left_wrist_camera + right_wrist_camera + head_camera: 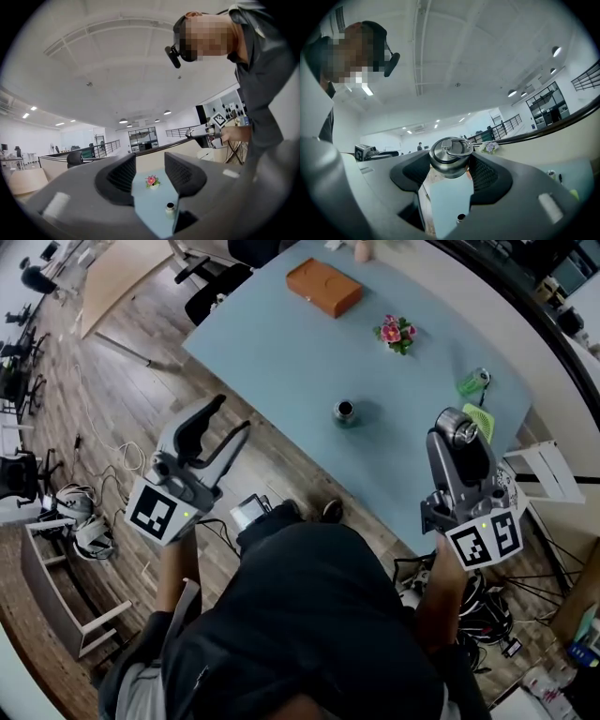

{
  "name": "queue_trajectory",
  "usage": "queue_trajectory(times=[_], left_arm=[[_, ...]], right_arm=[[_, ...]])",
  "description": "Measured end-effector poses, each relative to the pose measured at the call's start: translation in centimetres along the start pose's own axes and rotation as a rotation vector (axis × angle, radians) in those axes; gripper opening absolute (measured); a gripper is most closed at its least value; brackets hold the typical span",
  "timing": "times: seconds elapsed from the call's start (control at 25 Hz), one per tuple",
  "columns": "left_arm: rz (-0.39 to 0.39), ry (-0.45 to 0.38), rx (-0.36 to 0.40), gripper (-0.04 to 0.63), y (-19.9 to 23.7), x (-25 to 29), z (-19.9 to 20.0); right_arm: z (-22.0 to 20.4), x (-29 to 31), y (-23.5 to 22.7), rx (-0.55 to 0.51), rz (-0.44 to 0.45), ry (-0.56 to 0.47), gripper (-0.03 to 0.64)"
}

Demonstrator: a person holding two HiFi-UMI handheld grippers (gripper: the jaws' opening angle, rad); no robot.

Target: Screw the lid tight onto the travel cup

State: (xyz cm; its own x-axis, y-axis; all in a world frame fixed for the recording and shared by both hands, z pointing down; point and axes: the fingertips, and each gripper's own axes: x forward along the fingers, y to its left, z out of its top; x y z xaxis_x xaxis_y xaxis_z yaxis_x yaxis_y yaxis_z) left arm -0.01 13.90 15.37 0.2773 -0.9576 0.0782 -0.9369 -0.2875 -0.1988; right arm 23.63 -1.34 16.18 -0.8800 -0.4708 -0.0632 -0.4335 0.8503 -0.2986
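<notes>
The small steel travel cup stands open-topped and upright on the light blue table, near its front edge. It also shows in the left gripper view as the cup and in the right gripper view as the cup. My right gripper is over the table's right corner, shut on the round steel lid, ring handle upward. My left gripper hovers off the table's left edge over the wooden floor. Its jaws stand apart with nothing between them.
A small pot of pink flowers and an orange-brown box sit farther back on the table. Green items lie near its right edge. Office chairs stand at the far side; cables and gear lie on the floor.
</notes>
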Motion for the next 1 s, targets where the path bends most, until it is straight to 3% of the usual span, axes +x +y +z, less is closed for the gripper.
queue_trajectory(times=[0.32, 1.0], left_arm=[[-0.093, -0.007, -0.007, 0.201, 1.4, 3.1, -0.5], [-0.456, -0.102, -0.067, 0.201, 10.0, 11.6, -3.3]], right_arm=[[0.2, 0.3, -0.7, -0.002, -0.068, -0.007, 0.261], [1.0, 4.8, 1.7, -0.049, -0.406, -0.055, 0.261]])
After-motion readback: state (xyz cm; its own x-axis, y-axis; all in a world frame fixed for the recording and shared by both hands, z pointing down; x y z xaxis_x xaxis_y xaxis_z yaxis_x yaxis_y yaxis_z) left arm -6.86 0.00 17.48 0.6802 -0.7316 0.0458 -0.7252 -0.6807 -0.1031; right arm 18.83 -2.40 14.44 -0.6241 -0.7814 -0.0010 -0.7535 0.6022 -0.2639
